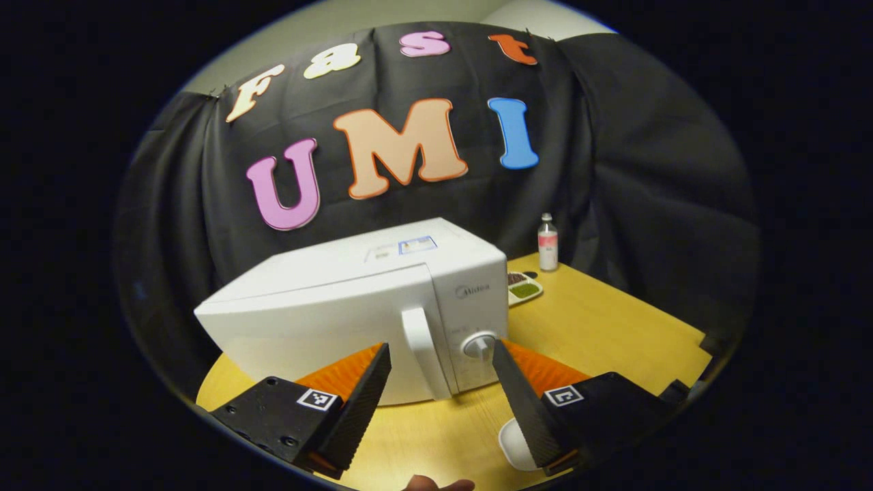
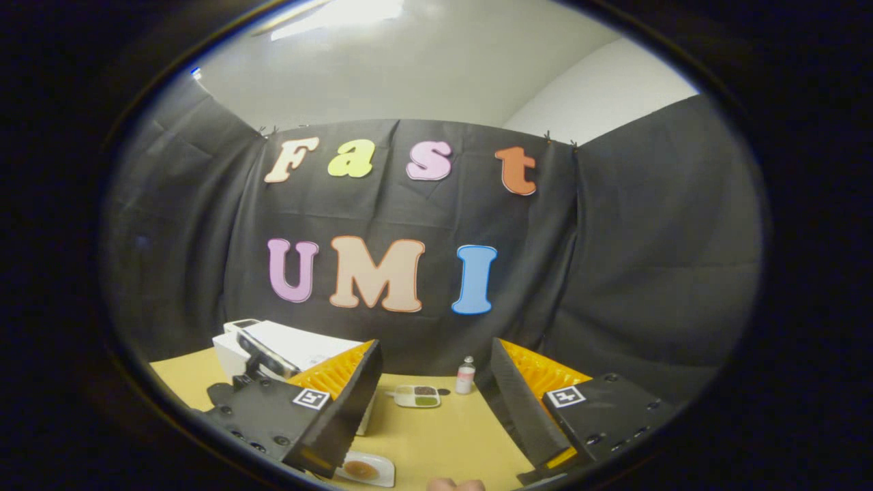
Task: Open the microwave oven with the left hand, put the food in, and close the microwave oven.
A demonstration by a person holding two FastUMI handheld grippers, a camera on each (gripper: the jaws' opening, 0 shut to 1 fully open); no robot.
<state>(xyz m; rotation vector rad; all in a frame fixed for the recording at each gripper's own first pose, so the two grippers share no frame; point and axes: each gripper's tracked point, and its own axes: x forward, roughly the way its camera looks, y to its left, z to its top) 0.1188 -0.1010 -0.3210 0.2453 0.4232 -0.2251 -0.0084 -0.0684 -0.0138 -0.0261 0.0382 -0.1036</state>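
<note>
My left claw [image 1: 440,354] hangs wide open and empty in front of one white microwave [image 1: 361,300]. Its door is shut. The vertical door handle [image 1: 424,351] sits between my two fingers but a little beyond them, so nothing is touched yet. I judge the claw is held this way, spread and lined up with the handle, so it can slide around it and pull the door open. That first step of the task is not yet done.

My right claw [image 2: 433,382] is also wide open and empty, held higher and farther back from the yellow surface [image 2: 443,436], probably waiting until the door is open. Just below it, near the edge closest to me, lies one small white plate [image 2: 365,469] with a brown piece of food [image 2: 359,469] on it. I take this to be the food for the microwave, set close so the right claw can reach it.

Farther back, to the right of the microwave, sit one divided tray [image 2: 417,395] with dark and green fillings and one small bottle [image 2: 466,375] standing upright. They are near each other, well apart from the plate.

Count: one microwave, one plate, one tray, one bottle, two claws.
</note>
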